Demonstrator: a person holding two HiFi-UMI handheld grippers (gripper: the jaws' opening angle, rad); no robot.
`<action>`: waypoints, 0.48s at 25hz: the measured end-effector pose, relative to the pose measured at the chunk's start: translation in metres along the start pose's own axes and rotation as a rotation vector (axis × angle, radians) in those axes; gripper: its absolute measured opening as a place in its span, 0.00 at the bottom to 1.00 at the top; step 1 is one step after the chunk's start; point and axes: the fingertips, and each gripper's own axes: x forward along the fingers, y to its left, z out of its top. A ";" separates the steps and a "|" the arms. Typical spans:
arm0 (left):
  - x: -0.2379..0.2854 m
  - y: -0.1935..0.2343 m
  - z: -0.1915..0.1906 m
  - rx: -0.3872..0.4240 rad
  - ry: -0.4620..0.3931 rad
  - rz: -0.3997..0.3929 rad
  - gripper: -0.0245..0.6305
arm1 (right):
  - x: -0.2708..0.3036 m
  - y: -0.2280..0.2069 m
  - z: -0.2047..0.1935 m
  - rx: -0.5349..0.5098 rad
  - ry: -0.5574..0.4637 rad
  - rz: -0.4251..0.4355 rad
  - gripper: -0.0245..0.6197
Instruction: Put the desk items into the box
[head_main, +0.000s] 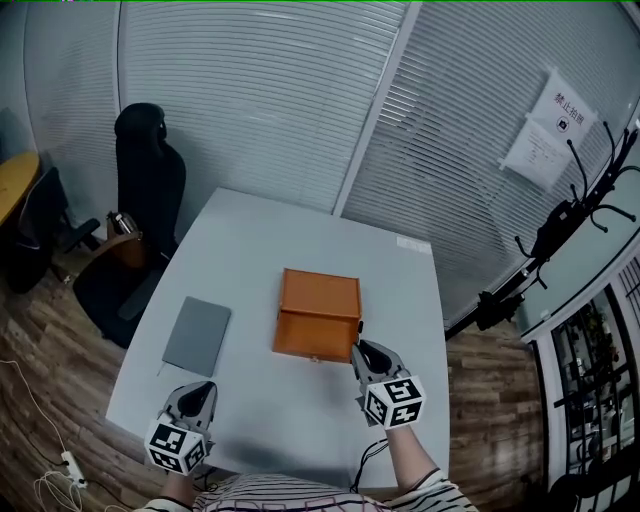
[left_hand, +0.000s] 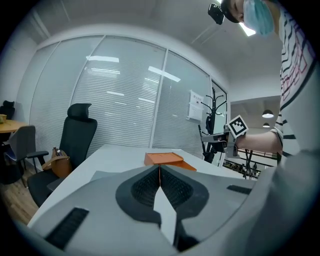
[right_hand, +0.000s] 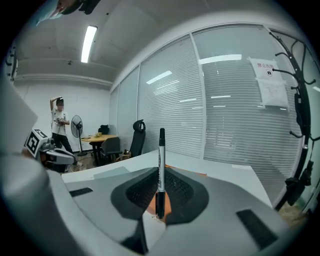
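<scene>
Pinches a black-and-white marker (right_hand: 161, 150) upright between the fingers of the right gripper (right_hand: 161, 172), one black end up and the other down in the grip. Hovers over the near right corner of the orange box (head_main: 317, 315), as seen in the head view.

Near the middle of the white bench (head_main: 300, 240), that box with its lid apparently down and a small catch on the front face. Gives no glimpse of anything inside from any view.

To the left of the box and apart from it, a flat grey pad (head_main: 197, 335) lying on the bench.

Presses the fingers of the left gripper (head_main: 200, 388) together with nothing between them. Hangs above the near left edge of the bench, close to the pad's near end.

On each gripper, a cube with square black-and-white markers.

Behind the bench, a glass wall with lowered blinds (head_main: 260, 90) and a white paper notice (head_main: 560, 115) taped to it. Carries a heading in Chinese characters that appears to read 禁止拍照, above a small camera symbol; smaller print on the sheet below too fine to read.

At the far left corner, a black office chair (head_main: 150, 190). To the right, a black coat rack (head_main: 575, 215).
</scene>
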 end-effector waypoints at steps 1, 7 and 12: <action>0.000 0.003 -0.001 -0.001 -0.001 -0.001 0.07 | 0.006 -0.001 0.001 -0.021 0.005 -0.003 0.13; -0.001 0.018 -0.011 -0.019 0.001 0.020 0.07 | 0.045 -0.006 -0.009 -0.136 0.075 -0.005 0.13; -0.003 0.033 -0.017 -0.033 0.011 0.048 0.07 | 0.076 -0.010 -0.029 -0.231 0.157 -0.002 0.13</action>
